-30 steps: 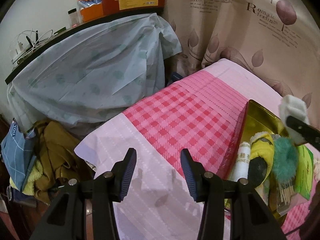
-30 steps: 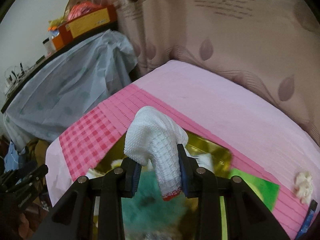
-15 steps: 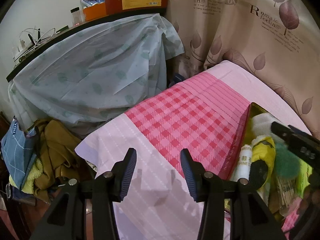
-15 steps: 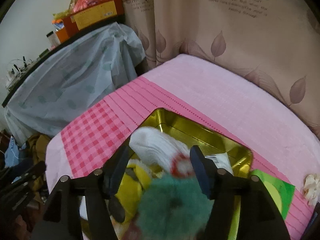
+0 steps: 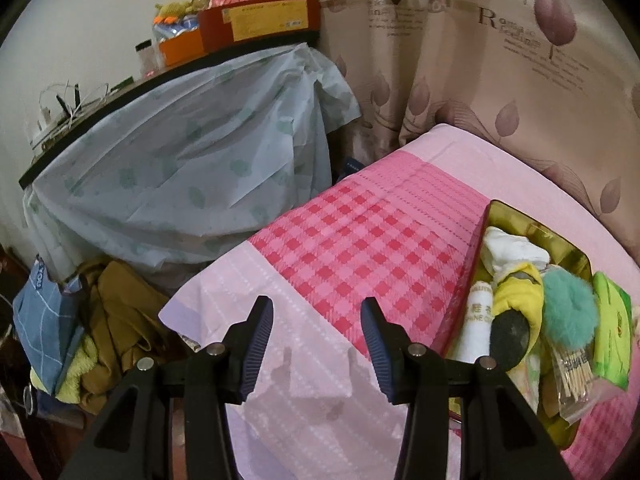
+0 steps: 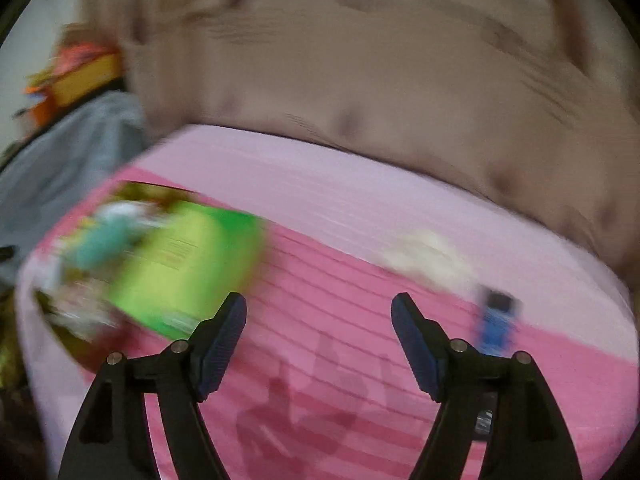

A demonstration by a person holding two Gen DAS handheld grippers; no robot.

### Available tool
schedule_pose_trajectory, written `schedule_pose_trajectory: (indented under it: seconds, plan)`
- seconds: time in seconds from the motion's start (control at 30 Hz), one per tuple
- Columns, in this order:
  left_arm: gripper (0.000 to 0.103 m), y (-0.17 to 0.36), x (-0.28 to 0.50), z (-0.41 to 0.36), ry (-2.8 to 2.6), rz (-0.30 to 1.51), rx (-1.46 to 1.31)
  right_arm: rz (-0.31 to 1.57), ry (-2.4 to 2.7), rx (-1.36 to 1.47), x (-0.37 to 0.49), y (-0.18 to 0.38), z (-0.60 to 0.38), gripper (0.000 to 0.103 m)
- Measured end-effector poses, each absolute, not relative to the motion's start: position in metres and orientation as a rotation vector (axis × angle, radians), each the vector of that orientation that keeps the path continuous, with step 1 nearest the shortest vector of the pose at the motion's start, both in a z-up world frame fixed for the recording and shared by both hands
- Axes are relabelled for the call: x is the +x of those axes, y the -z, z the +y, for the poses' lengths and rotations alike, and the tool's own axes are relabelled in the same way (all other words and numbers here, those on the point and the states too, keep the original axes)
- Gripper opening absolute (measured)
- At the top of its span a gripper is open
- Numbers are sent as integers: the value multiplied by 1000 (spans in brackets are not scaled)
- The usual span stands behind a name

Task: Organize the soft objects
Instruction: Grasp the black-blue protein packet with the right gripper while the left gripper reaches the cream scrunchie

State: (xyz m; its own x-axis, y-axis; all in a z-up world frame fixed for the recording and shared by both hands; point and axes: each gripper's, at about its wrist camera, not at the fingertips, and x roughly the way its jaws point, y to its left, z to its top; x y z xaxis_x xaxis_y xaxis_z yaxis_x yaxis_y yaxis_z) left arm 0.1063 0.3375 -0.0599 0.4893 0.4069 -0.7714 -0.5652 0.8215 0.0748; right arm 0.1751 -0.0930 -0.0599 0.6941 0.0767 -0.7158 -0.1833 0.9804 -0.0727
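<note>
The right gripper (image 6: pixel 318 322) is opening its jaws over a pink striped cloth (image 6: pixel 340 240), with nothing between the blue pads; its view is smeared by blur. At the left of that frame, a gold tin (image 6: pixel 80 340) is showing only as a streak of colour, with a green packet (image 6: pixel 188 256) lying across its near corner. At the right, a pale fluffy lump (image 6: pixel 432 256) is resting on the cloth, and just below it a small blue object (image 6: pixel 496 324), too blurred to name.

The left gripper (image 5: pixel 316 338) is hanging at the bottom centre of its own frame, jaws standing moderately wide and empty, above the pale pink end of the cloth (image 5: pixel 304 368). At the right edge, the tin (image 5: pixel 536 220) is sitting on the checked part of the cloth, and the soft things are lying inside it: a white sock (image 5: pixel 512 248) at the far end, a yellow plush toy (image 5: pixel 520 300) in the middle, and a teal pom-pom (image 5: pixel 568 308) just beside the toy. A white roll (image 5: pixel 476 328) is standing against the tin's near wall. The packet (image 5: pixel 612 332) is leaning on the tin's right side, touching a clear bag of sticks (image 5: pixel 576 376). In the upper left, a blue sheet (image 5: pixel 192 160) is draping a shelf.
</note>
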Motion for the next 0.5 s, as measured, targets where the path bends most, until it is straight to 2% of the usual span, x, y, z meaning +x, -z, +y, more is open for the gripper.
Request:
schedule_pose_trajectory:
  seconds: [0.27,0.5]
  plan:
    - [47,57,110,302,-546,838,-43,873,75,-65,184,109,-201,71]
    - [47,48,112,264,-460,815,18,895,85,-8,200,132,-217,59]
